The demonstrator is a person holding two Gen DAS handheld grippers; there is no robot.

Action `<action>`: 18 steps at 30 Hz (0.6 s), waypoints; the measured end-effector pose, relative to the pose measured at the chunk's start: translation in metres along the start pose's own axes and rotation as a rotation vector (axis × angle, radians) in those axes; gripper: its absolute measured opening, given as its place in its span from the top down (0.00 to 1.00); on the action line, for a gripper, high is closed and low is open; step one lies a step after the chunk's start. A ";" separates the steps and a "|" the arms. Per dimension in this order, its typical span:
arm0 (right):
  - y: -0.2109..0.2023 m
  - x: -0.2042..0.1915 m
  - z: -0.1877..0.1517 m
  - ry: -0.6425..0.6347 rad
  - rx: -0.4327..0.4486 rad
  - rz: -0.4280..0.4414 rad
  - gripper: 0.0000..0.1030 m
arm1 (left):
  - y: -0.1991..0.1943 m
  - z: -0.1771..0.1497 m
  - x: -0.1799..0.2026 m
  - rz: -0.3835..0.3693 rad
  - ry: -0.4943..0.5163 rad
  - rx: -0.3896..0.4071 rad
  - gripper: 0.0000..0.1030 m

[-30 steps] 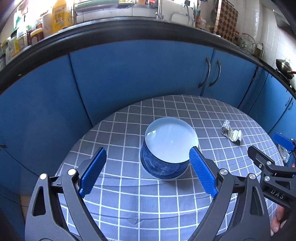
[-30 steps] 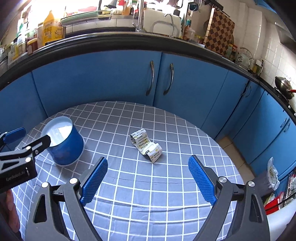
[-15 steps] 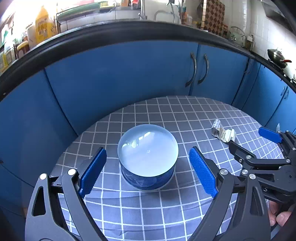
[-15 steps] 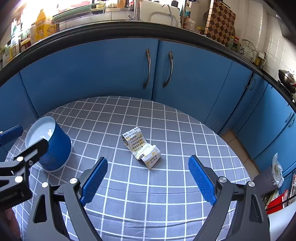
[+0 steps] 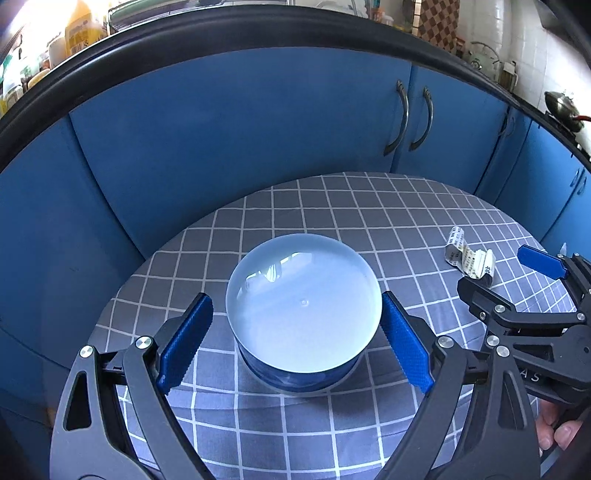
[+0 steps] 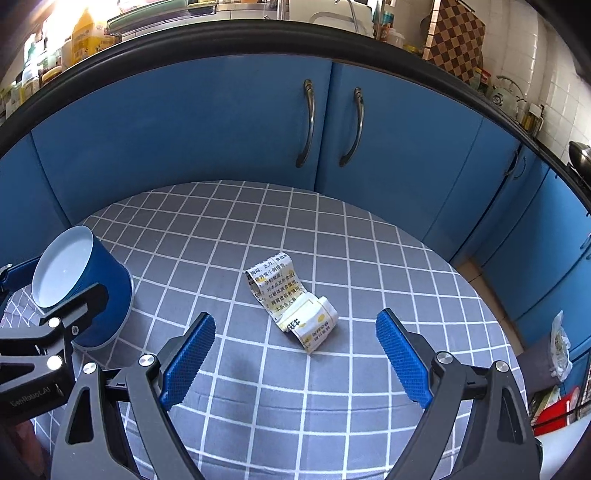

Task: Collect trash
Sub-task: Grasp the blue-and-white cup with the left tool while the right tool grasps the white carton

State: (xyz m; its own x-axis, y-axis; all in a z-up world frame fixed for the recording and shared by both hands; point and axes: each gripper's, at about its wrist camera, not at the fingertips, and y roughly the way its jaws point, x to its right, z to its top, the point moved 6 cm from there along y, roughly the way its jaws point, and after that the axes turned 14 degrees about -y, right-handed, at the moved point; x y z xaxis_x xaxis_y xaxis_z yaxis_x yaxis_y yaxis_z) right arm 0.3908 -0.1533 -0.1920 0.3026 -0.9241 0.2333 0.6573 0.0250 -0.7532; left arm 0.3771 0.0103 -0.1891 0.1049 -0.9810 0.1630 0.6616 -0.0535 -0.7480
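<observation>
A curled white and yellow printed paper wrapper (image 6: 295, 300) lies on the grey checked tablecloth (image 6: 354, 258); it also shows in the left wrist view (image 5: 469, 256). A blue cup with a white inside (image 5: 303, 310) stands upright to its left, also in the right wrist view (image 6: 83, 286). My left gripper (image 5: 295, 343) is open, its blue pads either side of the cup, apart from it. My right gripper (image 6: 295, 360) is open and empty just short of the wrapper.
The round table stands close to blue cabinet doors (image 6: 332, 122) under a black counter edge (image 6: 295, 33) crowded with kitchen items. A plastic bag (image 6: 559, 347) and red items lie on the floor at the right.
Both grippers have moved forward: the cup now sits between the left pads, and the wrapper is closer to the right pads. Both stay open.
</observation>
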 end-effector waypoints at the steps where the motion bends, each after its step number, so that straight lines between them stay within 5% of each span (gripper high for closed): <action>1: 0.001 0.000 0.001 -0.002 0.000 0.003 0.16 | 0.001 0.000 -0.001 -0.001 -0.002 -0.004 0.16; 7: 0.009 0.001 0.000 0.015 -0.007 0.021 0.16 | 0.008 -0.003 0.000 -0.008 0.000 -0.016 0.25; 15: 0.016 0.003 0.000 0.038 -0.015 0.058 0.16 | 0.008 -0.004 0.000 -0.010 -0.015 -0.007 0.26; 18: 0.018 0.002 -0.001 0.044 -0.018 0.065 0.29 | 0.007 -0.004 -0.002 -0.009 -0.022 -0.001 0.26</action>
State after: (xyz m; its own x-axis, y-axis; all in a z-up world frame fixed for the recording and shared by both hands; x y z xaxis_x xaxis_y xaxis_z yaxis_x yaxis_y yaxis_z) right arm 0.4022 -0.1555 -0.2056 0.3135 -0.9365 0.1571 0.6245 0.0787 -0.7771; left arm 0.3789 0.0107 -0.1972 0.1156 -0.9761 0.1839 0.6614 -0.0624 -0.7474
